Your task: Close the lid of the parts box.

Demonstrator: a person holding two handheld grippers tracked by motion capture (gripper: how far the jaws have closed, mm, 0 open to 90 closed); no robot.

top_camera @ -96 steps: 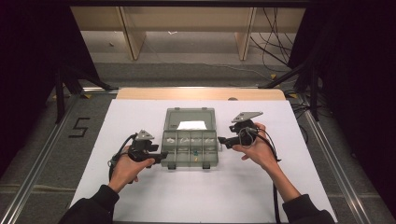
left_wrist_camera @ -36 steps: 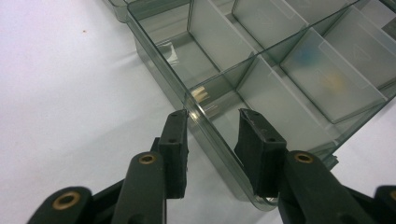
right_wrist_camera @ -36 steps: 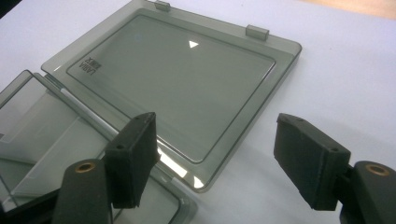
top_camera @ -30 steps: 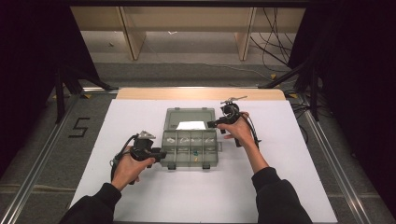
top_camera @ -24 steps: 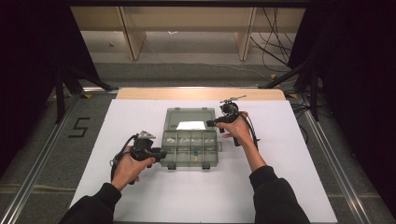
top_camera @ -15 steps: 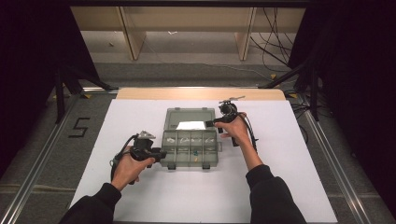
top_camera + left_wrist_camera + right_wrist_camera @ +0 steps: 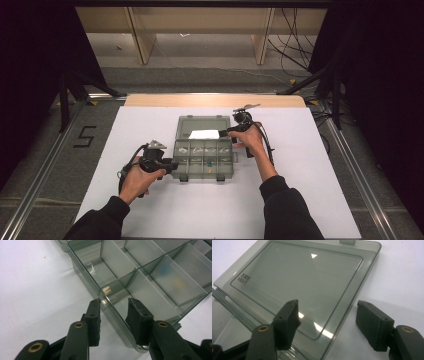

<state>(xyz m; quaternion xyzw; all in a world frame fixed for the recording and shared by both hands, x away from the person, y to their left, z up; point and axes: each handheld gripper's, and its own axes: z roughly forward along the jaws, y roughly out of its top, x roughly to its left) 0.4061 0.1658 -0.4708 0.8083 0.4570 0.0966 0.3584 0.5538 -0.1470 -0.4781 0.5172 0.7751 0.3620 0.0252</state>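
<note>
At the middle of the white worktop [image 7: 300, 165] sits a smoky clear organiser box [image 7: 204, 159], its divided tray toward me and its lid [image 7: 201, 125] folded flat back on the far side, hinge running left to right. So the box's long axis lies across the worktop and the lid's free edge is farthest from me. A white slip [image 7: 203, 134] lies on the lid near the hinge, and a few small bits rest in the compartments, too small for me to name.

My right gripper [image 7: 223, 133] is the nearer one to the lid: it comes in from the lid's right end, pointing left along that long axis. In the right gripper view the lid's near corner [image 7: 322, 335] lies between the jaws, one jaw over the panel and the other out over the bare worktop. They have just been closing, yet a clear gap still stands on both sides and neither pad presses the plastic. I judge that swinging the lid shut turns on getting that right edge pinched first.

My left gripper [image 7: 174, 163] is at the tray's left end. Its jaws straddle the tray's side wall [image 7: 110, 302] near the front corner, one outside, one inside the compartment, roughly half open. The outer jaw tip looks to be against the rim while the inner one stands off, so I read it as steadying, not clamping.
</note>
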